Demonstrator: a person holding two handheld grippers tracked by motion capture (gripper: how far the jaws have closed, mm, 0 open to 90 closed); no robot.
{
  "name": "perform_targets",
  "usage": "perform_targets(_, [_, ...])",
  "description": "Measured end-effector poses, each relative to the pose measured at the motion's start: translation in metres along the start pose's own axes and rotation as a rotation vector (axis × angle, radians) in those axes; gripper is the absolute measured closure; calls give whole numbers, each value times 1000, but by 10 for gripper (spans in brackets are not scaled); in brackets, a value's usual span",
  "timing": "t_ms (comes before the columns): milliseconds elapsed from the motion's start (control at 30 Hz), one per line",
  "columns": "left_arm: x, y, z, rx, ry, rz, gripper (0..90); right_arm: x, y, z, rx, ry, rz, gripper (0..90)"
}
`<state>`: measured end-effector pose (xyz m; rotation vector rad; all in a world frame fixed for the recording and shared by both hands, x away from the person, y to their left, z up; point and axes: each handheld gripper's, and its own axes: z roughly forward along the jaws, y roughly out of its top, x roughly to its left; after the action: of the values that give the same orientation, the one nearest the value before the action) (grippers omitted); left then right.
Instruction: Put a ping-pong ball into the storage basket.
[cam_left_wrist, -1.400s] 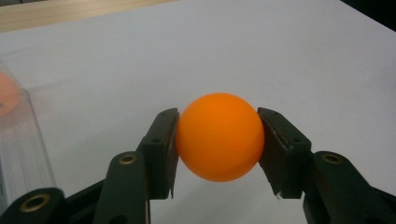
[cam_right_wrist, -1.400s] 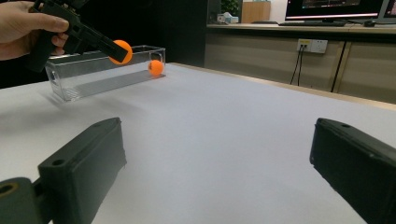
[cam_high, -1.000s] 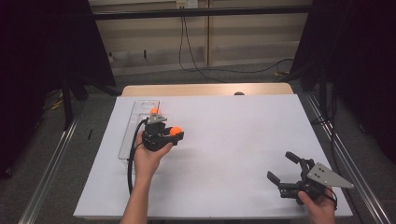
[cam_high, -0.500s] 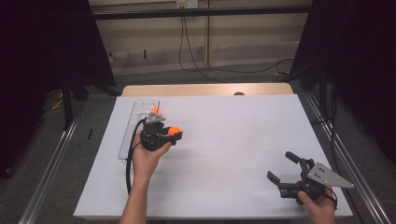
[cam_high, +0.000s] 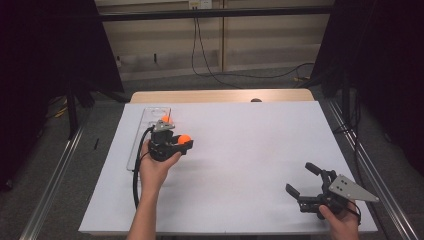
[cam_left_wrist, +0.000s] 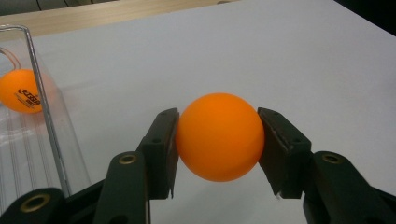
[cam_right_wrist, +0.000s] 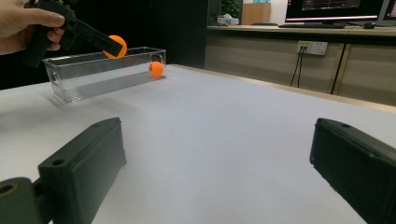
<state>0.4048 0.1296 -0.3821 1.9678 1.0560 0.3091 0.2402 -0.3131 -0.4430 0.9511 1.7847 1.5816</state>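
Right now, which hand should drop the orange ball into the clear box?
The left. Its gripper already pinches the orange ball right beside the clear box. The right gripper is open, holding nothing, at the table's far right corner.

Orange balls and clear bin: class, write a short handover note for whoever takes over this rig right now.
Left gripper: shut on an orange ball, held above the table beside the clear bin.
Right gripper: open, holding nothing, near the table's front right corner.
Done: a second orange ball lies in the bin's far end.
Left: probably move the held ball over the bin and release it.
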Motion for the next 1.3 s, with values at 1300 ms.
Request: perform_targets(1300, [11,-1,-13,-6,45,-14,509,1,0,0,-3,2,-1,28])
